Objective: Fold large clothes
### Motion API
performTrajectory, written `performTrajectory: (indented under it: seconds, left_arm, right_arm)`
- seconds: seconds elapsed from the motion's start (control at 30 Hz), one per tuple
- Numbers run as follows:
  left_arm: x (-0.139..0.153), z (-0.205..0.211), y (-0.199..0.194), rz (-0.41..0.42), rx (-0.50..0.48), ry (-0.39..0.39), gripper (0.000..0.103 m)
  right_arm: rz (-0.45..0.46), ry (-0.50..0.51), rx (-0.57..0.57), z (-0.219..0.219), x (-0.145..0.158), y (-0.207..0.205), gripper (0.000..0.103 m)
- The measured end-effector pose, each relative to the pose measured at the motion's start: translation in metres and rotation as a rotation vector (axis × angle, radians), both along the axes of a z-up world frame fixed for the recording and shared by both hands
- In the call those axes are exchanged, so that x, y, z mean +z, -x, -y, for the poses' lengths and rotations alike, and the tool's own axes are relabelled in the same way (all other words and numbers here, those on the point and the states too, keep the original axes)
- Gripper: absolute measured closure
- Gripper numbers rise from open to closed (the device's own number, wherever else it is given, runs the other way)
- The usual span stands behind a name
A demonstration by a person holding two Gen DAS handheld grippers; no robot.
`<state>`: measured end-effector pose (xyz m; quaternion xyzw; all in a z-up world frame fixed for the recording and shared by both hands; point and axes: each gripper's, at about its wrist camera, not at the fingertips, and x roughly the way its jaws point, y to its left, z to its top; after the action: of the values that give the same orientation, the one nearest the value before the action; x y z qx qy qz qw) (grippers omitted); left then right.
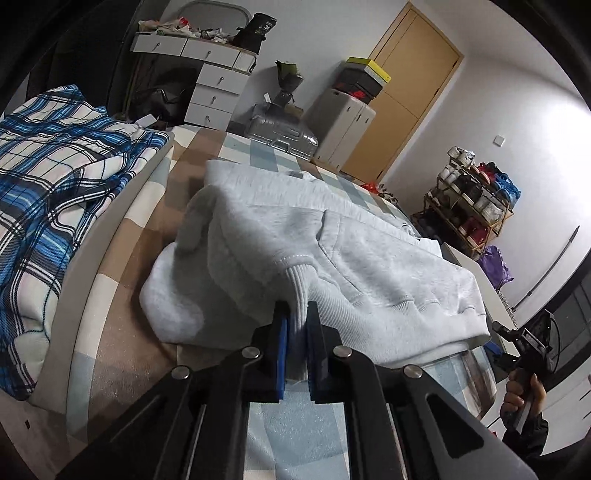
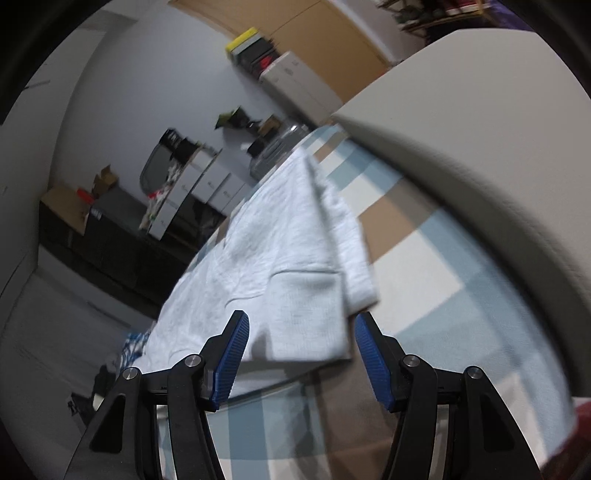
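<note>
Checkered bedding (image 1: 122,266) carries the grey sweatshirt (image 1: 280,236) I'm folding. My left gripper (image 1: 297,314) has its fingers clenched on the ribbed hem (image 1: 321,295); my right gripper (image 2: 301,325) stands released, straddling a sleeve cuff (image 2: 310,317). Farther off, 1 shelf rack (image 1: 469,210) holds jars and bags.

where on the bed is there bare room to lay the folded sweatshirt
Free: the checked bedsheet strip between the grey sweatshirt and the plaid duvet, and the near sheet in front of the hem. Crowded: the left side under the duvet; the dresser top is cluttered.
</note>
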<state>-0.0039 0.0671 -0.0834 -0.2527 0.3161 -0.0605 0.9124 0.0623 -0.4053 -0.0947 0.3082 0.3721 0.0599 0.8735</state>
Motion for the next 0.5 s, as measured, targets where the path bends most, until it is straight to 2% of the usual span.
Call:
performTrajectory:
  seconds: [0.07, 0.13, 0.17, 0.3, 0.37, 0.5]
  left_arm:
    - [0.000, -0.001, 0.001, 0.005, 0.004, -0.004, 0.099]
    - [0.003, -0.001, 0.002, 0.013, 0.003, -0.009, 0.101]
    - [0.005, -0.001, 0.002, 0.020, 0.005, -0.015, 0.101]
    - [0.017, -0.004, 0.003, 0.061, -0.004, -0.023, 0.102]
    - [0.032, -0.008, -0.002, 0.102, -0.015, -0.017, 0.102]
    - [0.071, -0.022, -0.028, 0.186, -0.032, 0.009, 0.102]
  right_arm:
    - [-0.021, 0.039, 0.010, -0.008, -0.003, -0.008, 0.043]
    - [-0.018, 0.124, 0.026, -0.019, 0.000, -0.013, 0.070]
    - [0.007, 0.140, 0.045, -0.023, 0.004, -0.013, 0.099]
    - [0.116, 0.112, 0.047, -0.023, 0.033, -0.006, 0.099]
    - [0.185, 0.094, 0.057, -0.024, 0.059, -0.009, 0.099]
    - [0.249, 0.092, 0.068, -0.030, 0.105, -0.048, 0.099]
